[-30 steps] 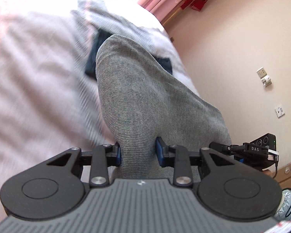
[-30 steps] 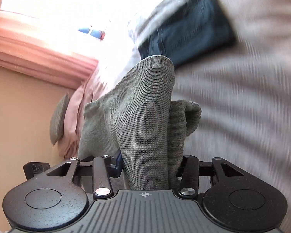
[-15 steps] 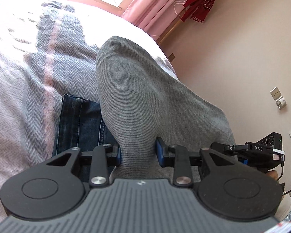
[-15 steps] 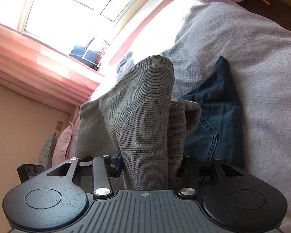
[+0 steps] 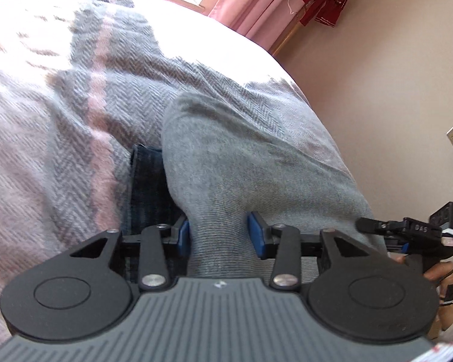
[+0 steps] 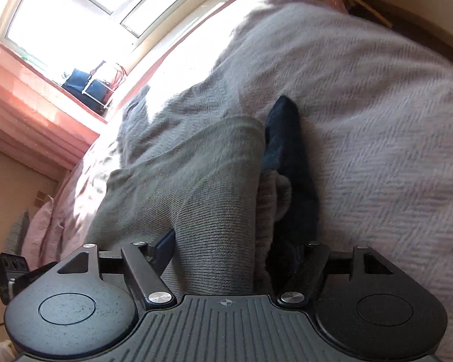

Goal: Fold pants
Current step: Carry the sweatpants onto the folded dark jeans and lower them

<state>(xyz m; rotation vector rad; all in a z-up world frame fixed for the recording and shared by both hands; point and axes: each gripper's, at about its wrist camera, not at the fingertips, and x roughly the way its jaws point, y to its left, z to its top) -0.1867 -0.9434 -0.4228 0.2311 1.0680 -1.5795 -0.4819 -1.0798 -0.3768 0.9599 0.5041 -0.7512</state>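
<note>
Grey pants [image 5: 226, 181] btwn L claw [image 5: 219, 235] pads

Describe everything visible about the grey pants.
The grey pants are a soft ribbed knit, like sweatpants, draped in folds over dark jeans on the herringbone bedspread. A bunched edge runs up between the fingers of each gripper. The left gripper and right gripper have just been opening, pads now clear of the cloth.
</note>
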